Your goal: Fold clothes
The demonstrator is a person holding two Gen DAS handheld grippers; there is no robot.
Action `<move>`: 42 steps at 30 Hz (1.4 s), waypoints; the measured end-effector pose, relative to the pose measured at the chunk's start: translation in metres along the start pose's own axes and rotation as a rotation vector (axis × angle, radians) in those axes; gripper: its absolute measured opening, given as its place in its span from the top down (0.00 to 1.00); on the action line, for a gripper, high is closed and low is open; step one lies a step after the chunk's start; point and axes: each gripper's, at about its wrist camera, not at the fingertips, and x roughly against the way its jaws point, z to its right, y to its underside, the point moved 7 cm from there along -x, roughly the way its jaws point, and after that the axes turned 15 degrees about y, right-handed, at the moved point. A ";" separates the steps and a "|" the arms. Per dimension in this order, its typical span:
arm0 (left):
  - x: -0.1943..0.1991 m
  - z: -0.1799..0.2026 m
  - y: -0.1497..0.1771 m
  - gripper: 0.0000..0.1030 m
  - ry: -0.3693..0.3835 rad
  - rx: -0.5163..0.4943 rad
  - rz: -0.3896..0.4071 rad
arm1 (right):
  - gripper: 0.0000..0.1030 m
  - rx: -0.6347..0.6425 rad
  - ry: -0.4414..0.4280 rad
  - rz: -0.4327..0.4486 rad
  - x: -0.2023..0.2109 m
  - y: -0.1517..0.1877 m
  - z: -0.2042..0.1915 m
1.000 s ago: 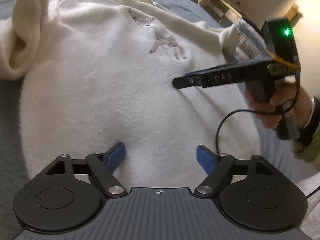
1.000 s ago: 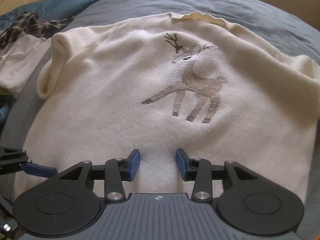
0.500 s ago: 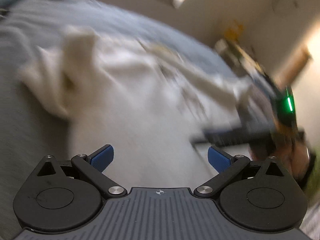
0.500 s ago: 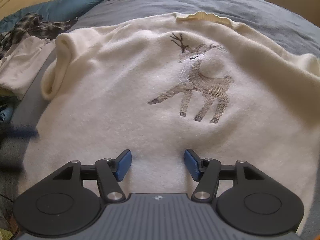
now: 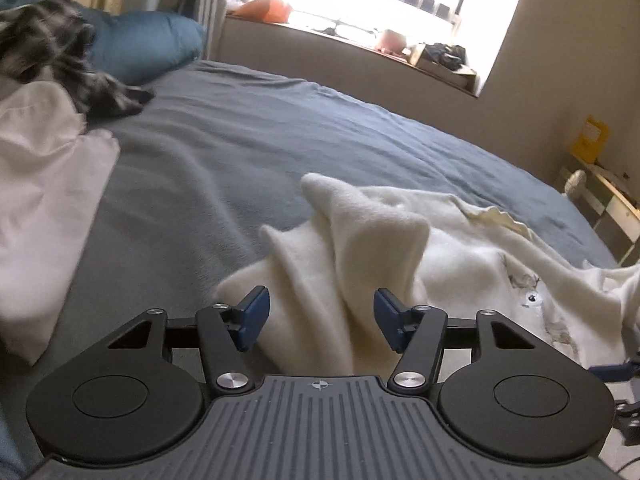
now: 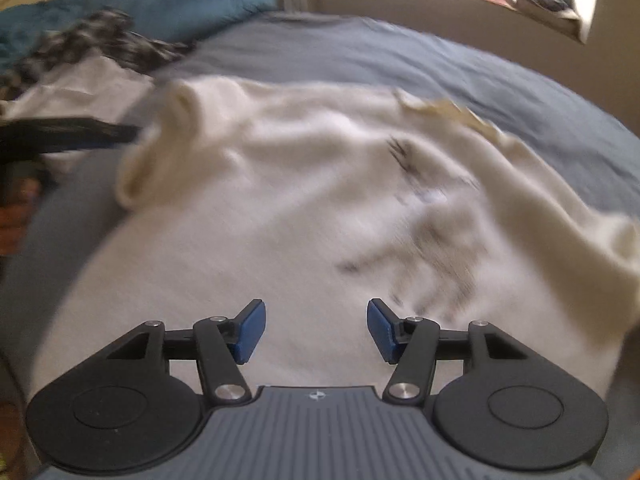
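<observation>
Between left fingers (image 5: 252, 317), sweater sleeve (image 5: 340, 280).

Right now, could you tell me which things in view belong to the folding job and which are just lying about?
Job in hand:
cream sweater
left gripper
right gripper

Lying about:
white garment
plaid garment
blue pillow

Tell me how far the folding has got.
Barely started. The cream sweater lies spread face-up on the bed, its sleeve bunched. The left tool is open around that sleeve; the right tool is open, empty. All folds remain.
</observation>
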 end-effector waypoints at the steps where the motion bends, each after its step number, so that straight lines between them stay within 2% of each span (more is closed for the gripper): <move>1: -0.004 -0.003 0.001 0.47 0.002 0.004 -0.008 | 0.43 0.010 -0.020 0.006 0.001 -0.005 -0.006; 6: -0.022 -0.014 0.004 0.58 0.015 0.050 -0.038 | 0.45 0.069 -0.084 0.010 -0.009 -0.023 -0.033; 12: -0.020 -0.018 0.006 0.60 0.043 0.109 -0.028 | 0.45 0.107 -0.129 0.026 -0.017 -0.035 -0.056; 16: -0.005 -0.025 0.004 0.59 0.076 0.169 0.023 | 0.45 0.075 -0.162 0.008 -0.023 -0.034 -0.058; 20: 0.003 -0.039 0.002 0.59 0.077 0.257 0.077 | 0.46 0.064 -0.174 -0.014 -0.030 -0.034 -0.057; 23: -0.010 -0.036 0.003 0.60 0.045 0.212 0.027 | 0.46 0.077 -0.181 0.002 -0.032 -0.046 -0.059; 28: -0.024 -0.030 0.003 0.61 0.007 0.178 0.023 | 0.46 0.080 -0.220 -0.007 -0.039 -0.065 -0.071; 31: -0.027 -0.028 0.004 0.72 -0.010 0.161 0.026 | 0.46 0.083 -0.243 -0.016 -0.042 -0.073 -0.081; 32: -0.027 -0.026 0.004 0.79 -0.012 0.149 0.029 | 0.47 0.080 -0.246 -0.019 -0.042 -0.074 -0.083; 33: -0.027 -0.024 0.003 0.86 -0.018 0.134 0.034 | 0.47 0.076 -0.245 -0.021 -0.041 -0.073 -0.083; 35: -0.024 -0.020 0.001 0.92 -0.035 0.106 0.050 | 0.47 0.067 -0.244 -0.027 -0.041 -0.073 -0.084; 39: -0.007 -0.018 -0.010 0.93 -0.059 0.085 0.106 | 0.47 0.048 -0.241 -0.037 -0.039 -0.073 -0.084; 42: 0.017 -0.021 -0.027 0.93 -0.101 0.070 0.190 | 0.47 0.034 -0.231 -0.052 -0.038 -0.069 -0.080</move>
